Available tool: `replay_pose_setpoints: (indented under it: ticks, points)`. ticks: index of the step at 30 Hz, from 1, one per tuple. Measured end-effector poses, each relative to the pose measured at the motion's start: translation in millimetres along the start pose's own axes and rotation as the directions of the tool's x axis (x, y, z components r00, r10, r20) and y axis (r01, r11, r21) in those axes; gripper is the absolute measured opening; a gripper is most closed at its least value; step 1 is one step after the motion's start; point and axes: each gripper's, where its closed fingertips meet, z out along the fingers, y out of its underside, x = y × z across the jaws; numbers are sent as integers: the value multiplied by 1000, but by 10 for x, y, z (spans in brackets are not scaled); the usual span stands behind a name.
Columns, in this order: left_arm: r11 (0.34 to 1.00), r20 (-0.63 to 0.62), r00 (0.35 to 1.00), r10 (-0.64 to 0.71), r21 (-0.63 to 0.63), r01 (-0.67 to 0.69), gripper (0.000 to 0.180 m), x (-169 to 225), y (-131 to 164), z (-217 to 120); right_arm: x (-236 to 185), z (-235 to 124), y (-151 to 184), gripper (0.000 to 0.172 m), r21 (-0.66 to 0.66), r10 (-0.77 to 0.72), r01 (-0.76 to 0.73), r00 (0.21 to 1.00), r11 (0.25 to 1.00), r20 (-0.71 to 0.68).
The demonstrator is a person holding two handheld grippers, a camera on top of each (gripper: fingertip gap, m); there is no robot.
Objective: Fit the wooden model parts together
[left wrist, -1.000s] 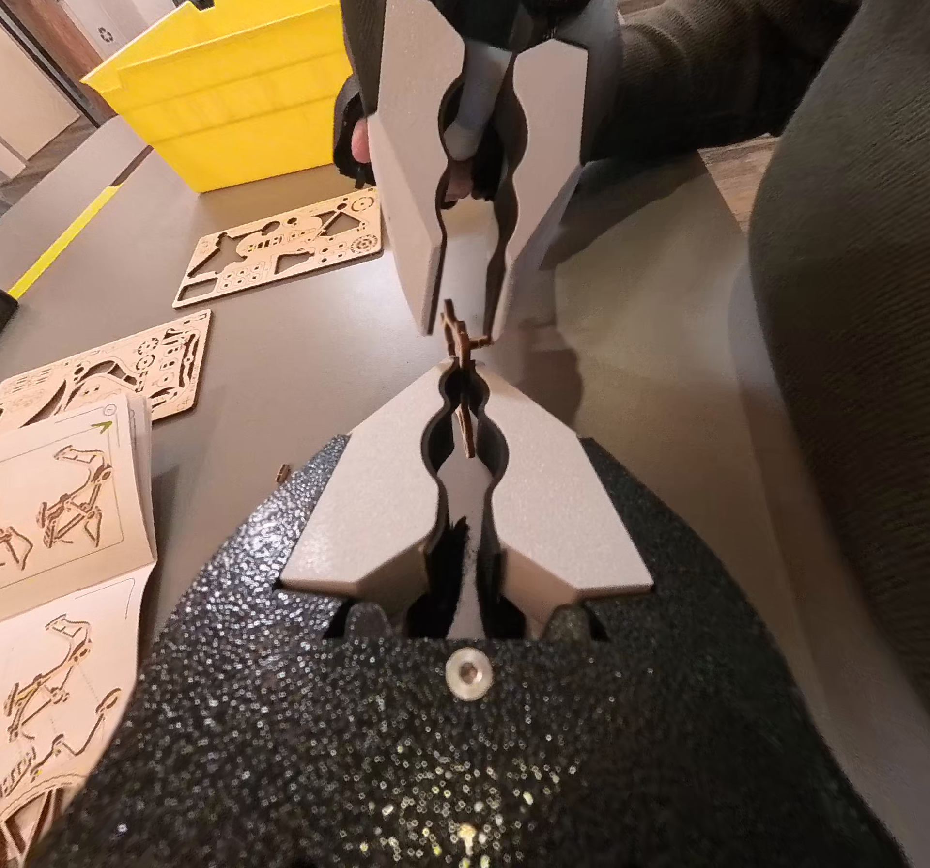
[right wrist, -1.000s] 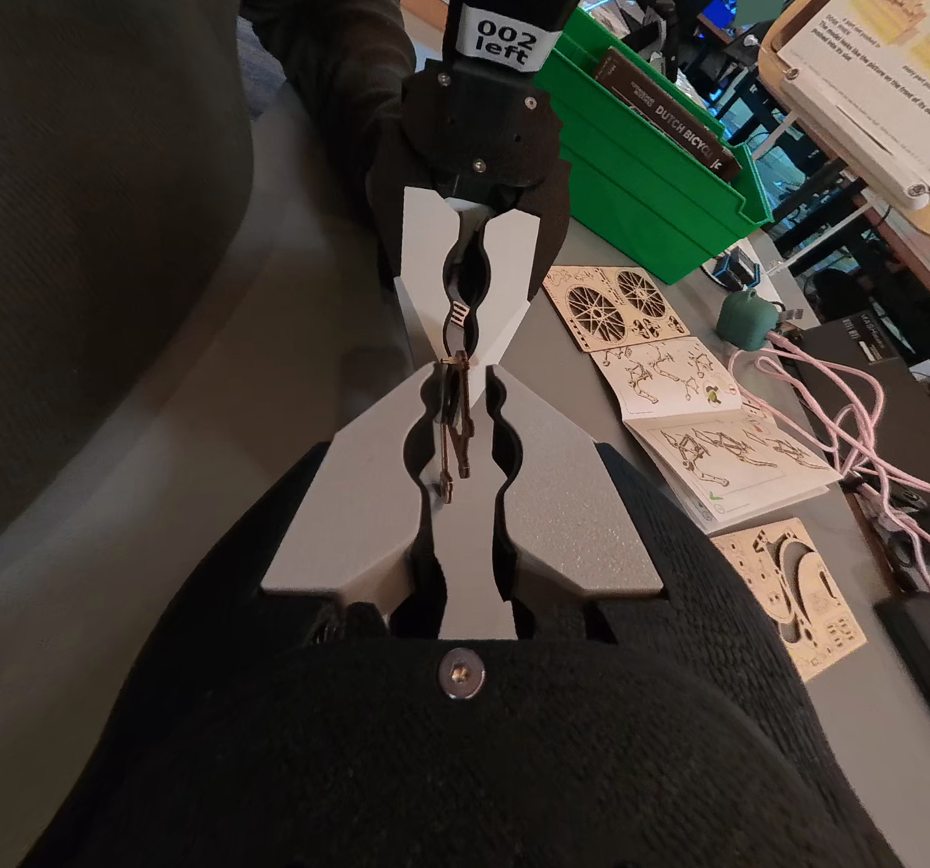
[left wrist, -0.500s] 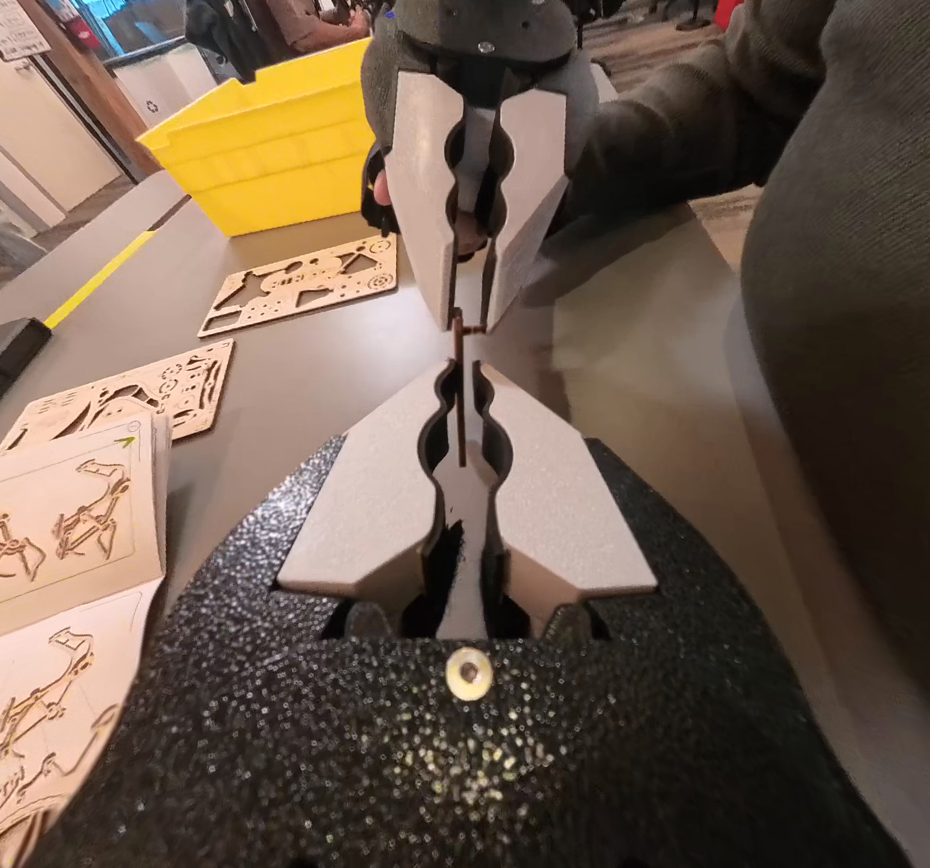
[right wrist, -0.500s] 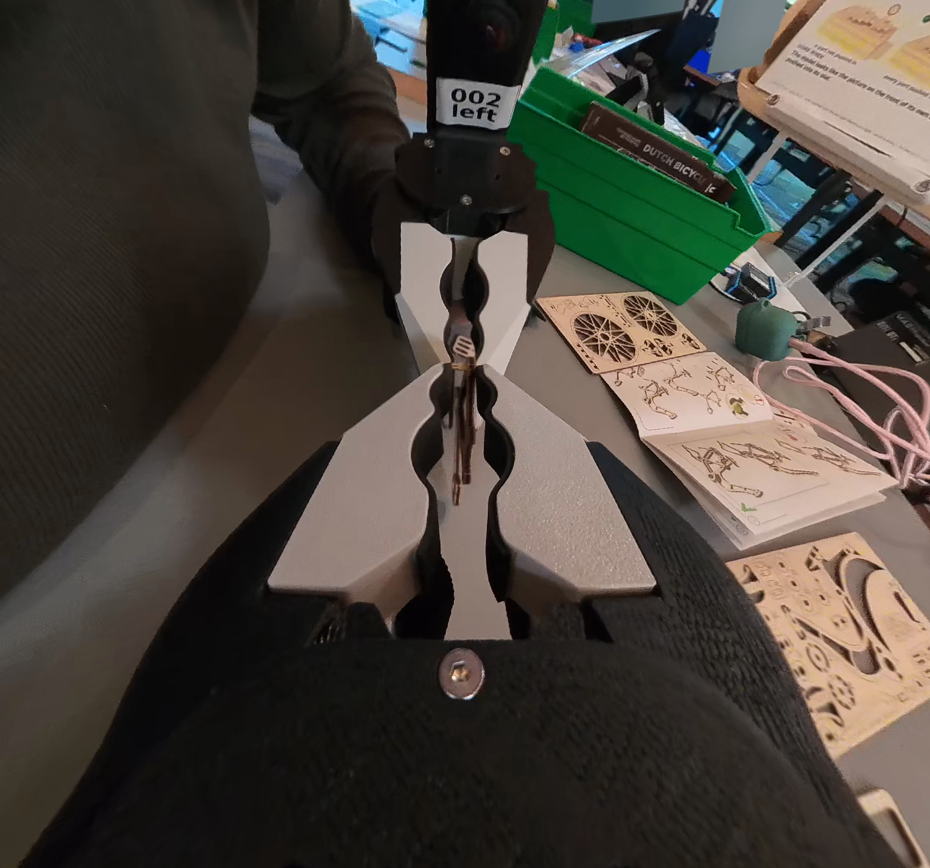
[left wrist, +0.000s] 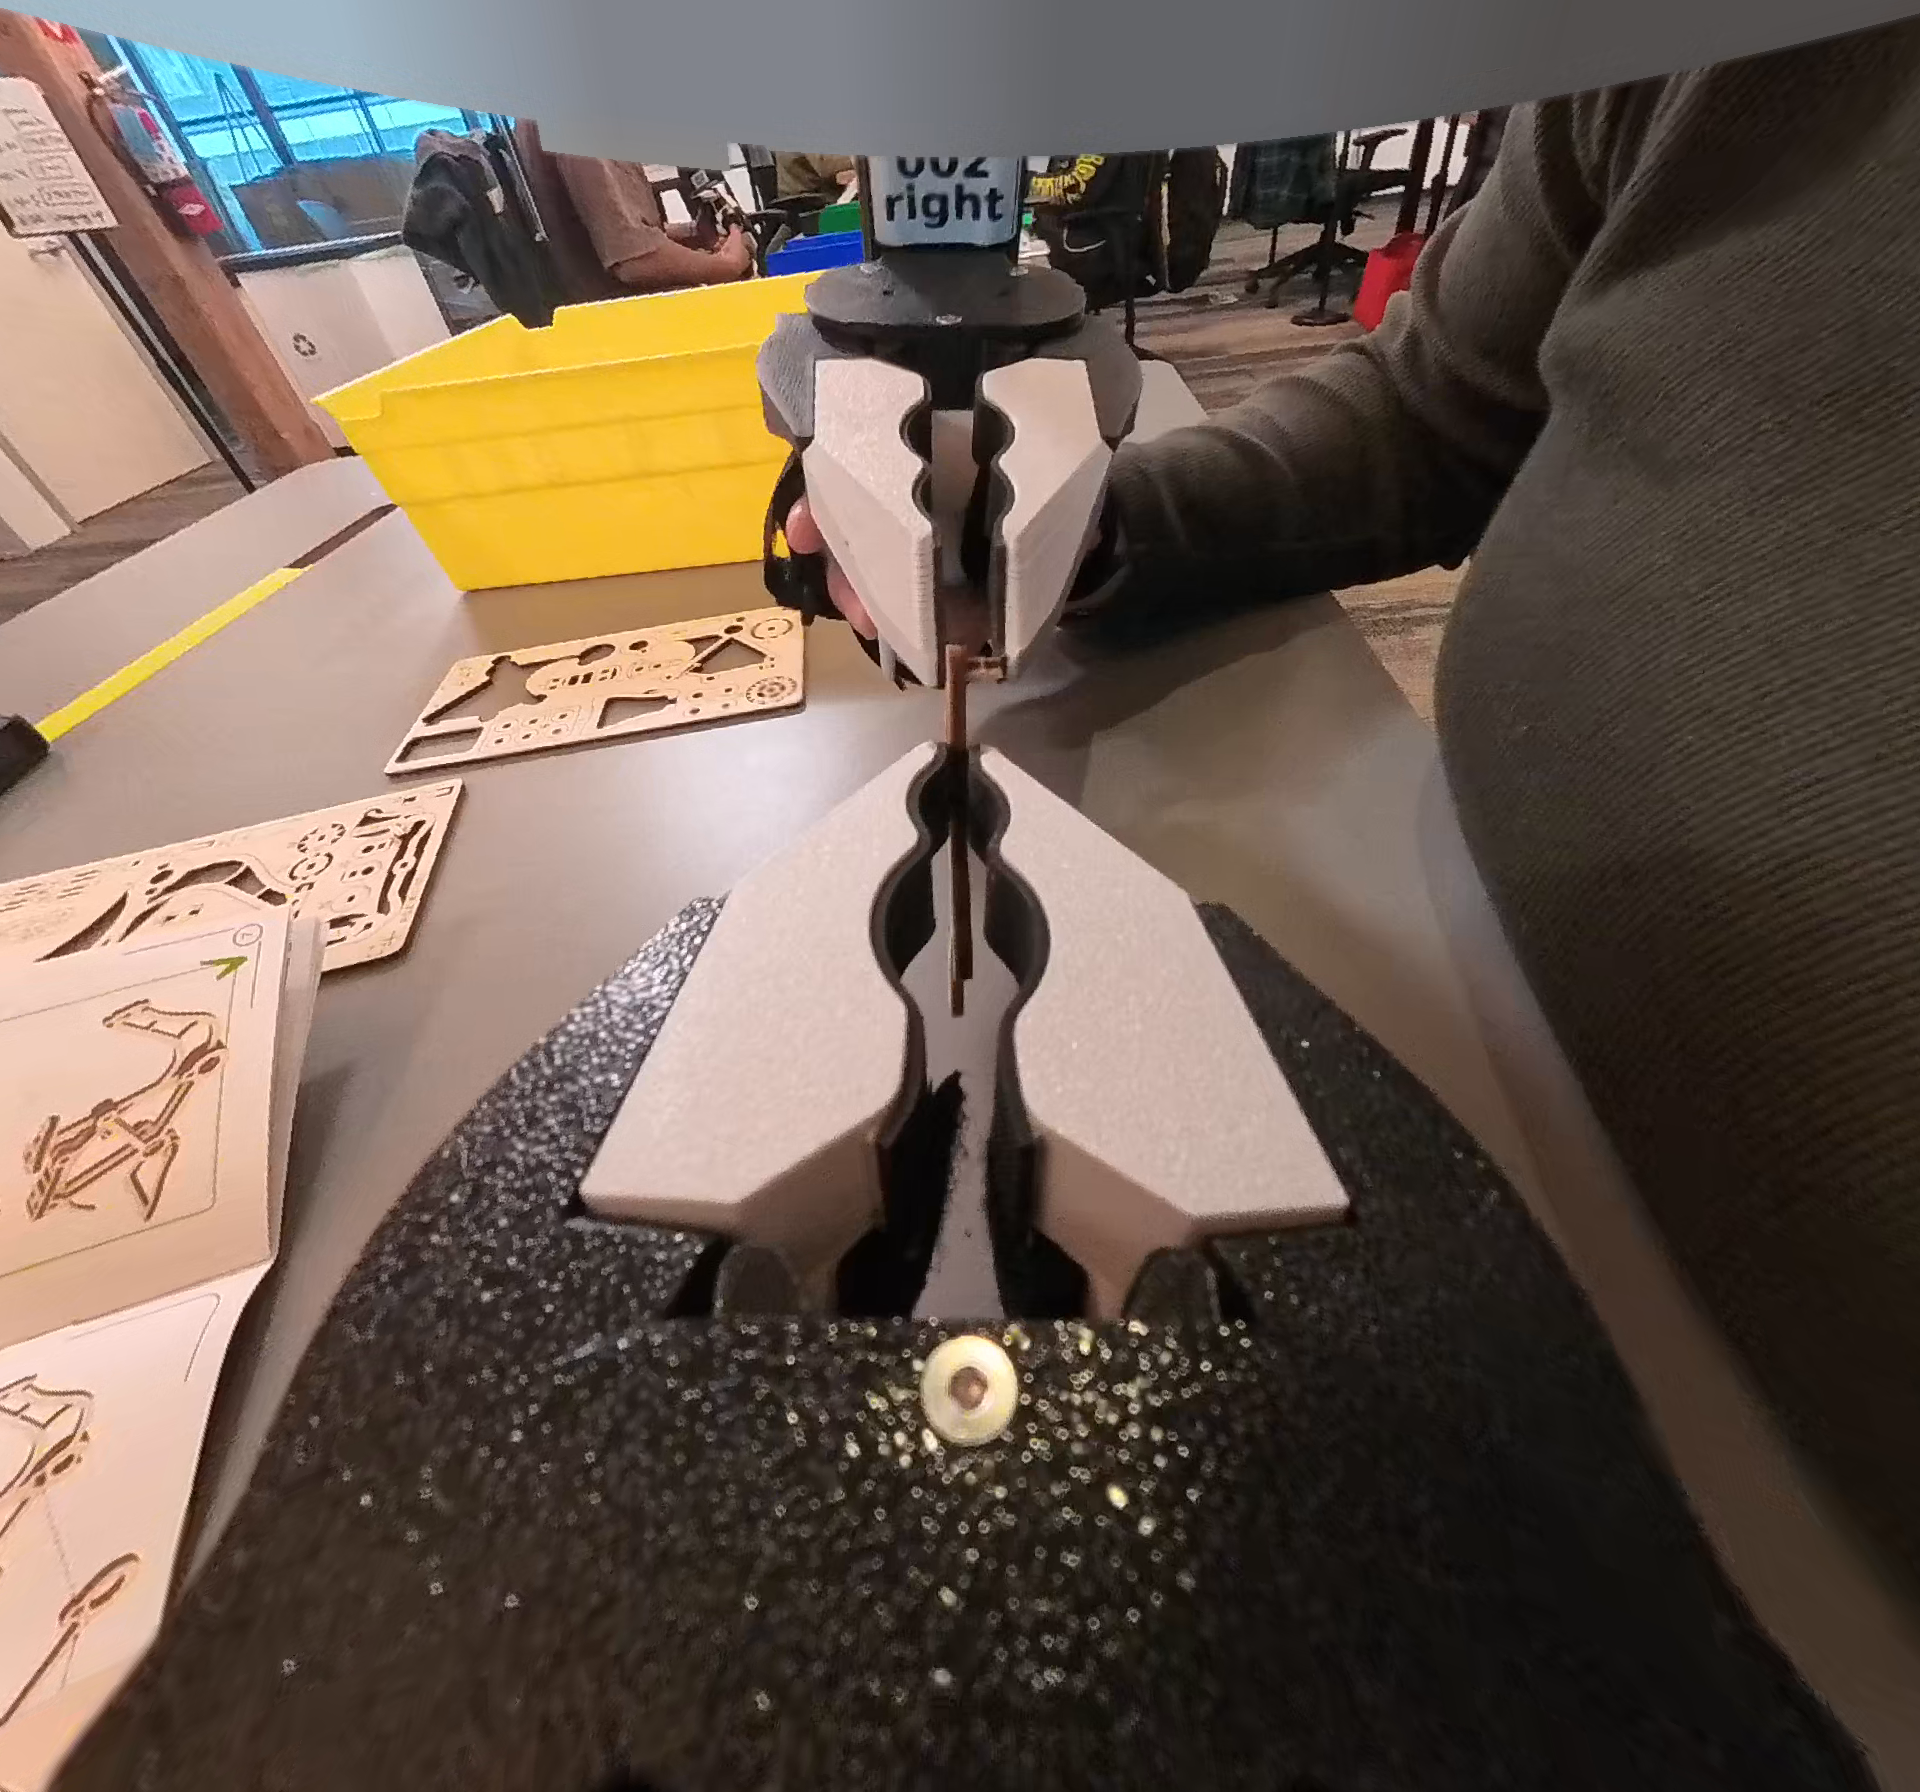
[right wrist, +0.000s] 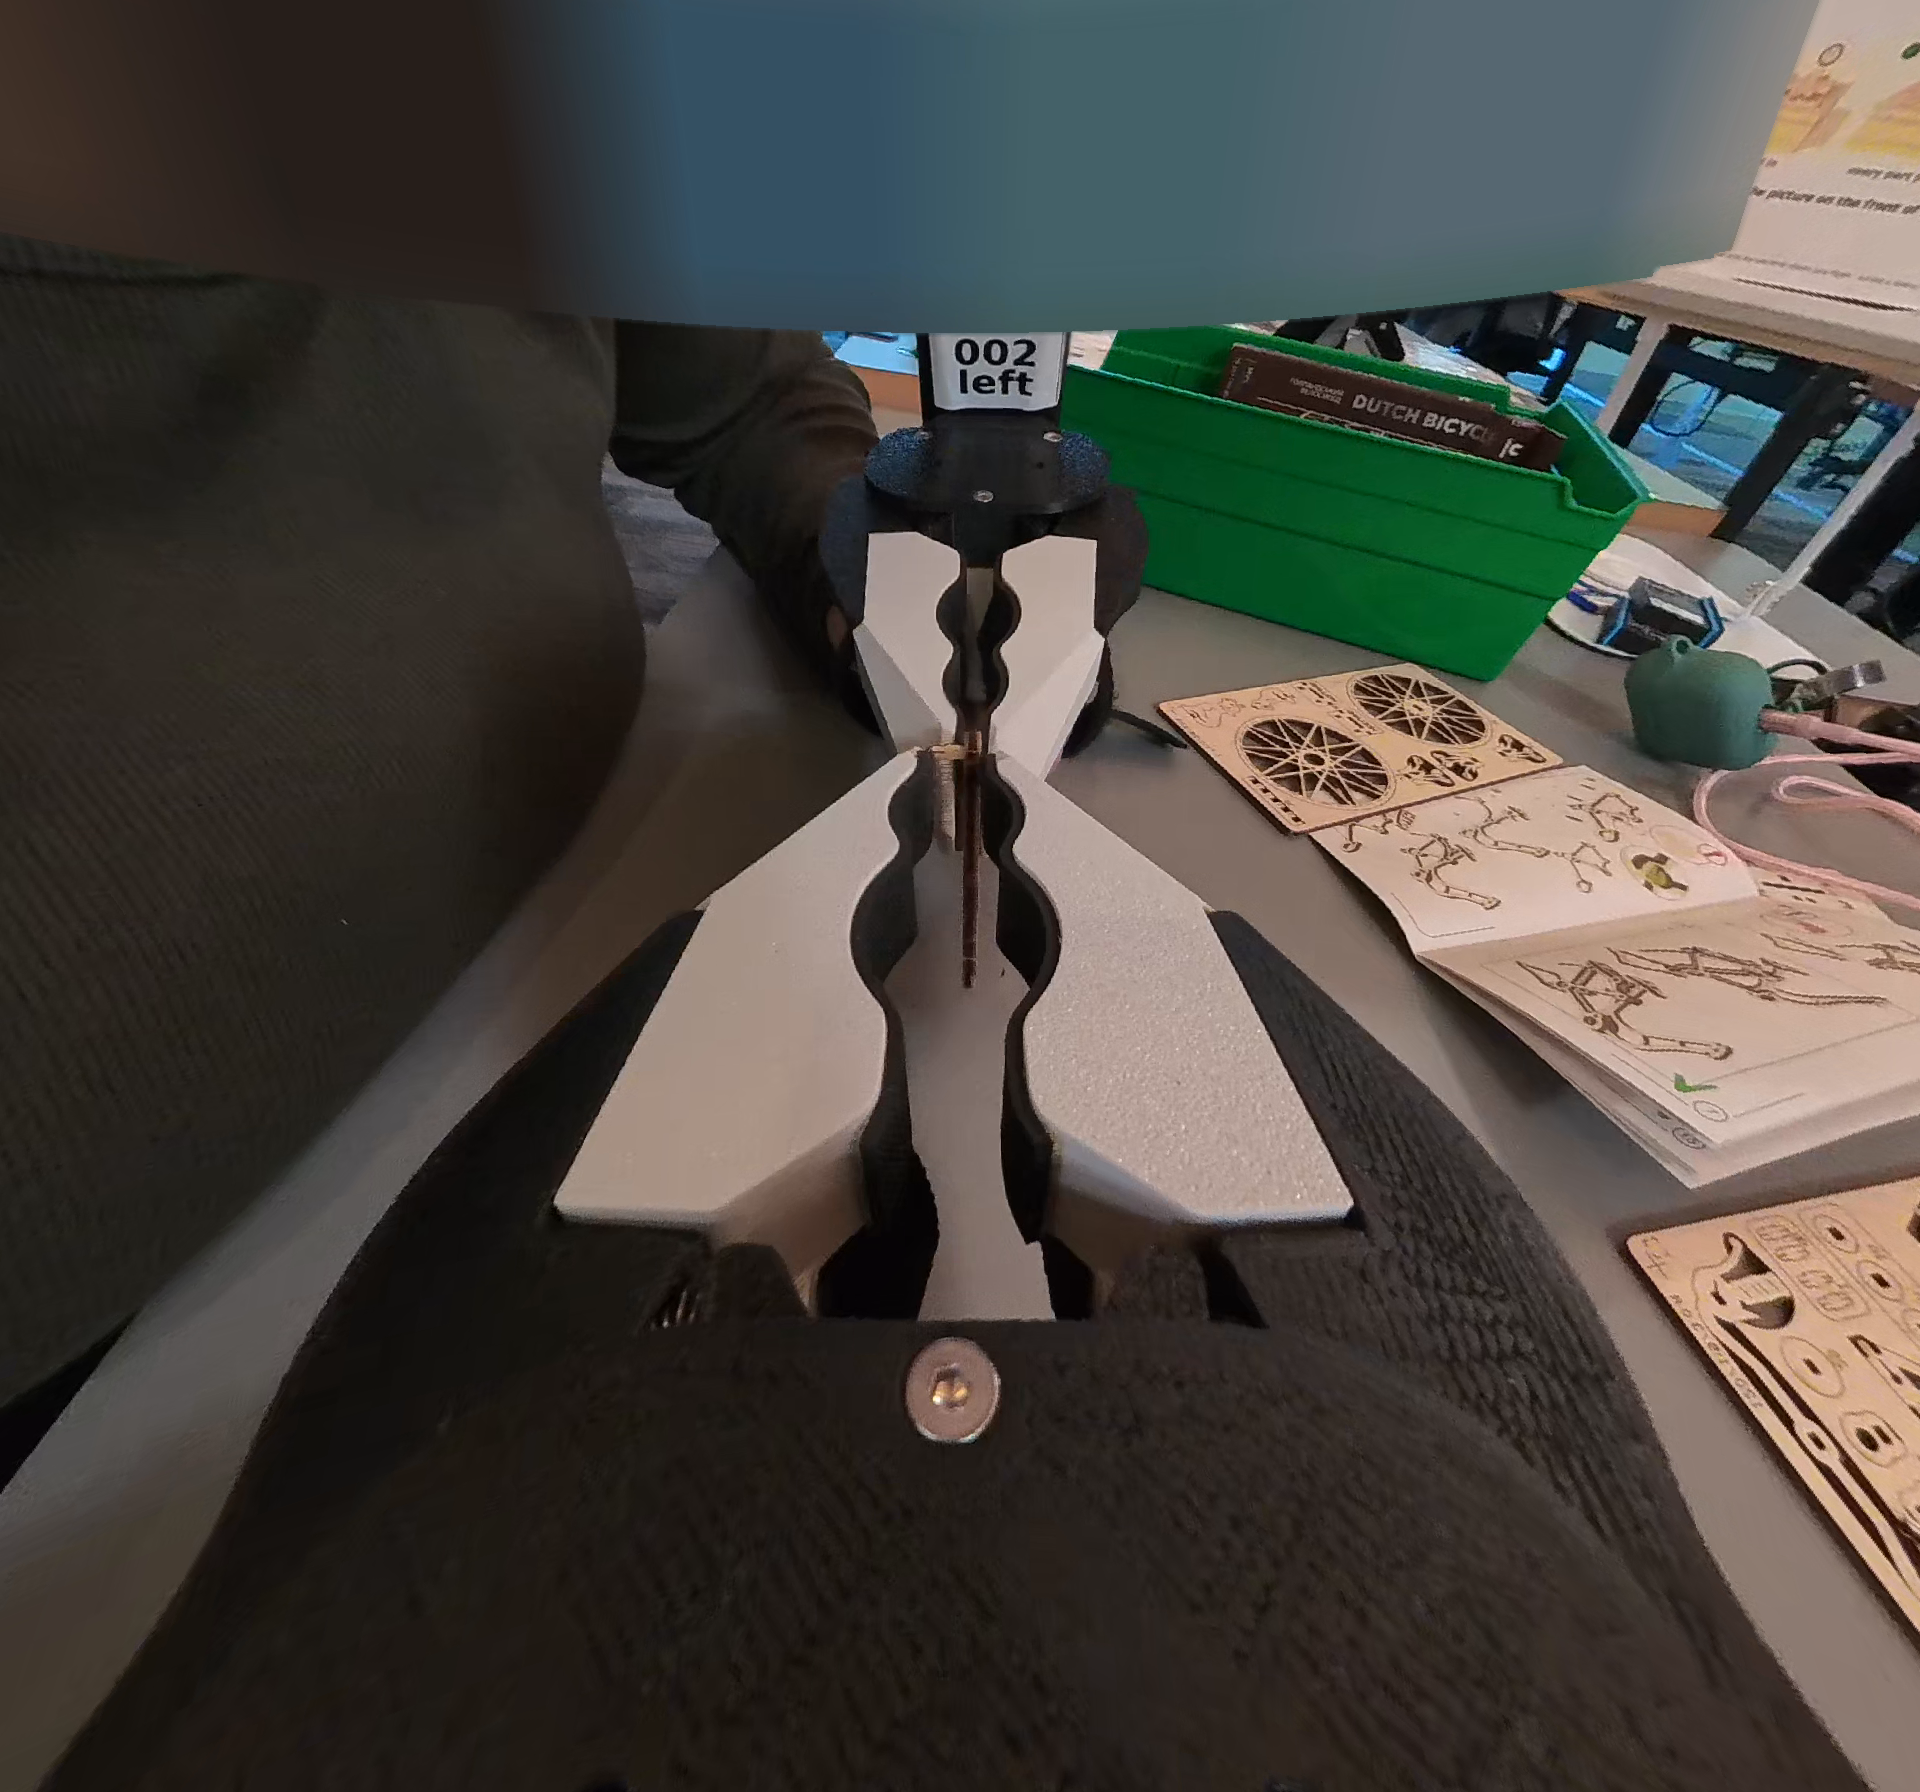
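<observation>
Left gripper (left wrist: 957,766): fingers pinch thin flat wooden part (left wrist: 955,869) edge-on, above table (left wrist: 623,828).
Right gripper (right wrist: 961,771): fingers narrow, gripping small peg (left wrist: 985,667) crosswise at part's far end.
Judged: peg seated or nearly; joint mid-press.
Much left: 2 cut sheets (left wrist: 613,693), booklet (right wrist: 1558,942) untouched nearby.

Two claws meet tip to tip over the worktop (left wrist: 623,838), left claw (left wrist: 958,755) nearest, right claw (left wrist: 951,646) beyond; part sheets (left wrist: 613,688) and a booklet (left wrist: 125,1088) lie left, a bin (left wrist: 582,454) behind them.
</observation>
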Motion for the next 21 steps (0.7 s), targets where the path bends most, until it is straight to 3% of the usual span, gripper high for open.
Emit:
replay_pose_setpoints:
  ticks: [6, 11, 18, 21]
  points:
    - [999, -8, 1000, -10, 43, 10, 0, -2, -59, -26, 8, -10, -12, 7, 14, 18, -18, 1000, 1000, 7]
    - [997, -36, 999, -3, 72, 6, 12, 48, -101, -26, 14, -25, -33, 7, 29, 29, -29, 1000, 999, 11]
    - [993, -25, 999, -31, 113, 34, 9, 6, -160, -61, 1, -32, -66, 7, 54, 51, -53, 998, 997, 30]
    - [992, -45, 998, -33, 121, 38, 0, 39, -168, -54, -22, -19, -72, 7, 61, 60, -62, 997, 996, 45]
